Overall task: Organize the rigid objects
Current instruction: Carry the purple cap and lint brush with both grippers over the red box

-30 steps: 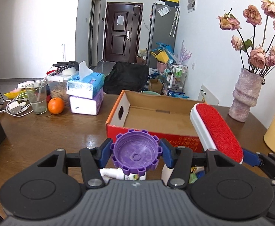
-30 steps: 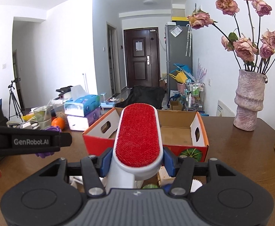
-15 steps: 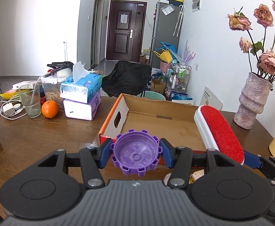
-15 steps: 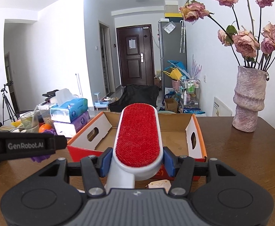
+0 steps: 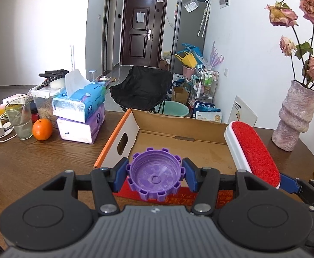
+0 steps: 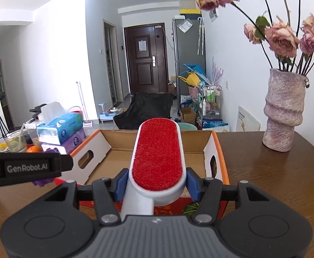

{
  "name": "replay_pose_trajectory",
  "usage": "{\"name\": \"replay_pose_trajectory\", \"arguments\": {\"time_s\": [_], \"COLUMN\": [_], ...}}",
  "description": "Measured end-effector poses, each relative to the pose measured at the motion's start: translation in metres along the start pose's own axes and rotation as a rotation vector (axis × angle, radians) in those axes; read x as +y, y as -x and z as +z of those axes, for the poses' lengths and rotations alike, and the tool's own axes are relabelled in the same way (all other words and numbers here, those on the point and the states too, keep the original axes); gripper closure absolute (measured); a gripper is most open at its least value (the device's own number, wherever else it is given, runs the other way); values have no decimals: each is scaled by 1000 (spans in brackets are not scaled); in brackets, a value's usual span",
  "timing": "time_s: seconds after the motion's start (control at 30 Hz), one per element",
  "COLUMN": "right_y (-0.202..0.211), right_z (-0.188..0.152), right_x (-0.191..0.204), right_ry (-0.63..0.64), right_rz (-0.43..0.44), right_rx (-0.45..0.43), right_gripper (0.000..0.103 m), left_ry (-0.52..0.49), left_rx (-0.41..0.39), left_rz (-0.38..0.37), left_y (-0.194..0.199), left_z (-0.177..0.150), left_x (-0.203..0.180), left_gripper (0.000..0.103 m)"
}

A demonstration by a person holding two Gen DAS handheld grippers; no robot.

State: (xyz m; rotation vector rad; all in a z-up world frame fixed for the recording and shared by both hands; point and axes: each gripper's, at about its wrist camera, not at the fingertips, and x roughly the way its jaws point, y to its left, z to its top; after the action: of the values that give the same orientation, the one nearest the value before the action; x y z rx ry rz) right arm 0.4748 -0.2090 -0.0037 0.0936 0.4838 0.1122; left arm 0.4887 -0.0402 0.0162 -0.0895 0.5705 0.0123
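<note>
My left gripper (image 5: 155,175) is clamped on a purple notched cap (image 5: 155,177), held open side up over the near wall of the cardboard box (image 5: 178,133). My right gripper (image 6: 157,181) pinches the white body of a red lint brush (image 6: 158,154), angled above the box; its handle end is hidden, I think behind the gripper body.

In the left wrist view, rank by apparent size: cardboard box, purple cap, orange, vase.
Largest to smallest as they look:
1. cardboard box
2. purple cap and vase: about alike, and the cap sits far nearer the camera, so unranked
3. orange
</note>
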Motion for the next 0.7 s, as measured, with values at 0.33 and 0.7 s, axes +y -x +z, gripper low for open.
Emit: {"name": "replay_pose_trajectory", "arguments": {"time_s": [0.33,0.7], "right_y": [-31,-71], "right_z": [14,25], "right_x": [-10,-16], "right_ry": [2,13], "right_rz": [-15,-23], "right_rx": [10,43], "right_gripper": [48,48], "left_ry": [-15,-29], "left_rx": [15,31], "left_rz": [24,75], "left_y": [-38,-79], "left_z": [13,27], "left_x": [-7,-7], "left_gripper": [47,47]}}
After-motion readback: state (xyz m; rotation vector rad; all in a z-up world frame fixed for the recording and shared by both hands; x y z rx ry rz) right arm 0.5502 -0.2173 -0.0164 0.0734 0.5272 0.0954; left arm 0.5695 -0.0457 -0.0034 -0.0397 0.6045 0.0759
